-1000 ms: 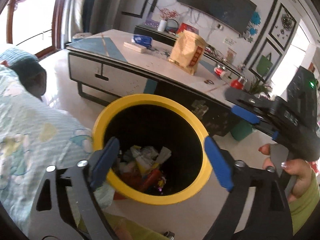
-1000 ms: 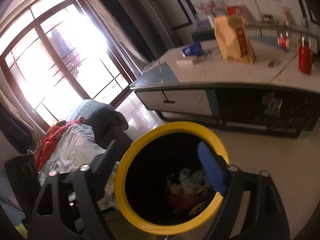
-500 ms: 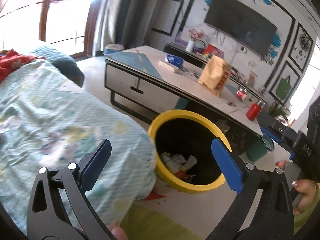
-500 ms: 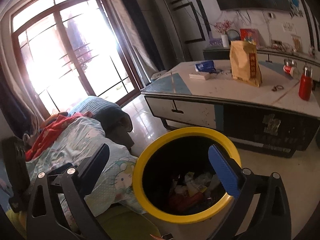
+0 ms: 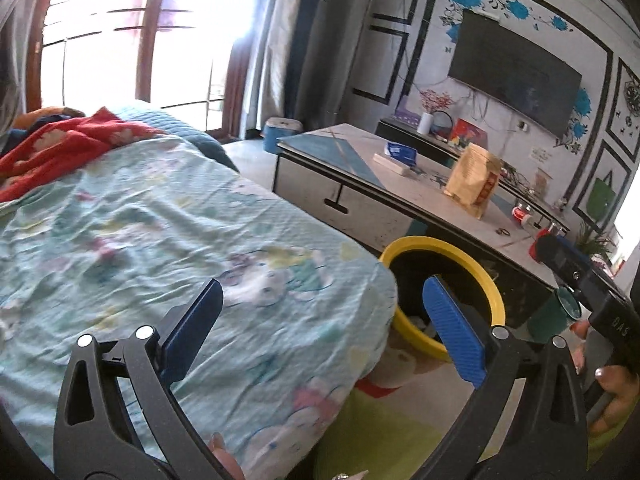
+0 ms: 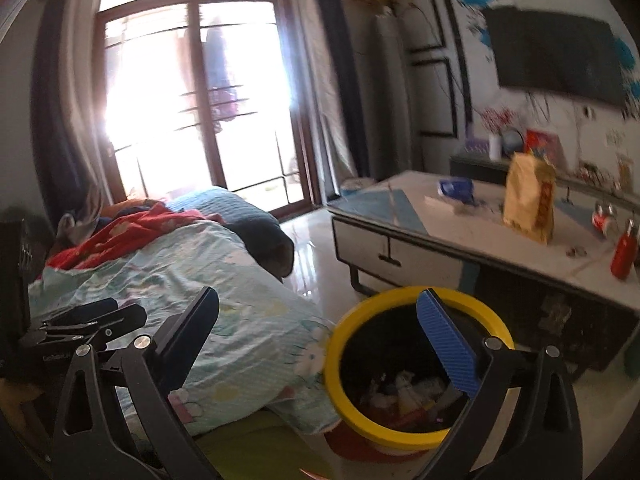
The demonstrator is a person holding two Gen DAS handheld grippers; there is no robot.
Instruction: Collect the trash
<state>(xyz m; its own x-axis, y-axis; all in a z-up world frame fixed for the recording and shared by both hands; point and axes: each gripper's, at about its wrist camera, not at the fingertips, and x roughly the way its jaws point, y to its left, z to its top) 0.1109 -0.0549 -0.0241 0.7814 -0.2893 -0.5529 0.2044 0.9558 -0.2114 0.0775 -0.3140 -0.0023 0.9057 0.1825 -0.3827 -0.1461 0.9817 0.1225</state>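
Note:
A yellow-rimmed black trash bin (image 5: pixel 476 264) stands on the floor beside the sofa; in the right wrist view the bin (image 6: pixel 344 344) holds several scraps of trash (image 6: pixel 404 394). My left gripper (image 5: pixel 320 320) is open and empty, above the light blue blanket (image 5: pixel 160 248), with the bin past its right finger. My right gripper (image 6: pixel 320 332) is open and empty, above the blanket's edge and the bin. The right gripper's body (image 5: pixel 592 300) shows at the right of the left wrist view, and the left gripper's body (image 6: pixel 80 324) at the left of the right wrist view.
A low coffee table (image 5: pixel 360 196) behind the bin carries a yellow paper bag (image 5: pixel 474 186), a blue packet (image 5: pixel 402 154), a red bottle (image 6: pixel 624 252) and cans. A red blanket (image 5: pixel 60 144) lies at the sofa's far end. Glass doors (image 6: pixel 192 112) lie beyond.
Both grippers have pulled up and back from over the bin and swung left toward the sofa. The bin now looks smaller and sits lower right. Both stay open.

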